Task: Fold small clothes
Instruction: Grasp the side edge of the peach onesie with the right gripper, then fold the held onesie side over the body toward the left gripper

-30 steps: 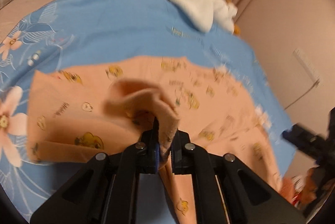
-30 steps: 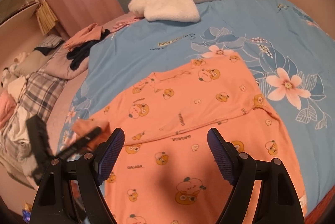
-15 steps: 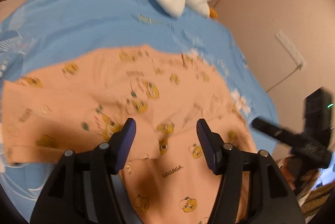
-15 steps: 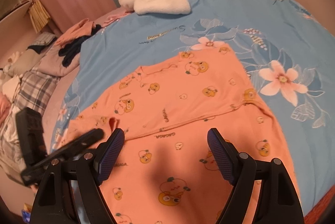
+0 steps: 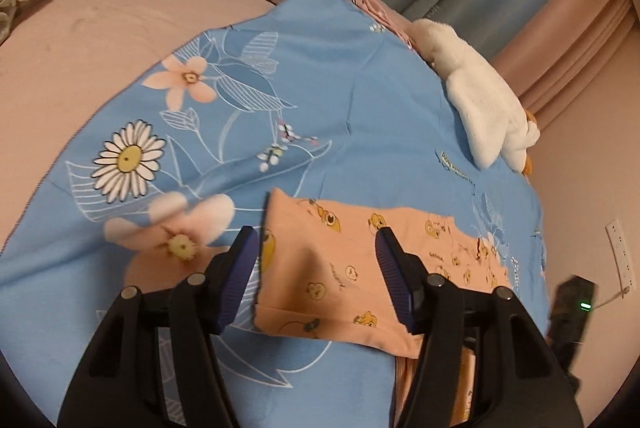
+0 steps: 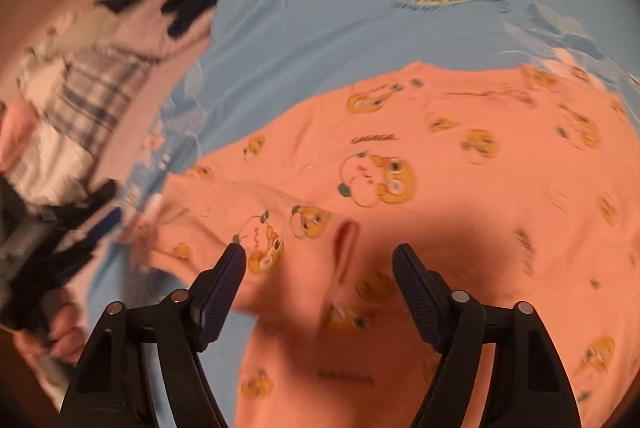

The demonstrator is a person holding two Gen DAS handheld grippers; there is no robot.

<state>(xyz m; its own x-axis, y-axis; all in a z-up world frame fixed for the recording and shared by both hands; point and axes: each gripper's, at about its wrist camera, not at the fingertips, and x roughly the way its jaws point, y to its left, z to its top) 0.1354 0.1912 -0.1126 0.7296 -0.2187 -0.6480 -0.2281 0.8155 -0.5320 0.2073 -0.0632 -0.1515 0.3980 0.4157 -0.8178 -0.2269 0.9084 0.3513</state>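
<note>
Sleeve (image 5: 340,268) of the peach shirt lies flat on the blue sheet (image 5: 320,88), folded edge just ahead of the left gripper (image 5: 316,268). Left gripper's jaws spread, nothing between the pads; they have just been opening, then eased in a touch, and the cloth they held lies released below them. Pillows, a dark garment and a white plush toy (image 5: 484,116) sit well beyond, toward the bed's far side.

Right gripper (image 6: 320,284) hovers low over the shirt (image 6: 440,168), jaws spread and just now closing slightly, no cloth between them. A raised pucker (image 6: 346,240) in the fabric stands just ahead of the gap. Left of it, the folded sleeve; further left, a hand (image 6: 60,328) holding the other tool, blurred.

Step, as judged: one sleeve fold laid down, left side let go; right side coming in for its own hold. Task looks early to middle, with the body of the shirt not yet folded.

Next move likely calls for lowering the right gripper onto the pucker or a nearby edge, pinching one layer cleanly, and carrying it across without dragging the laid sleeve.
</note>
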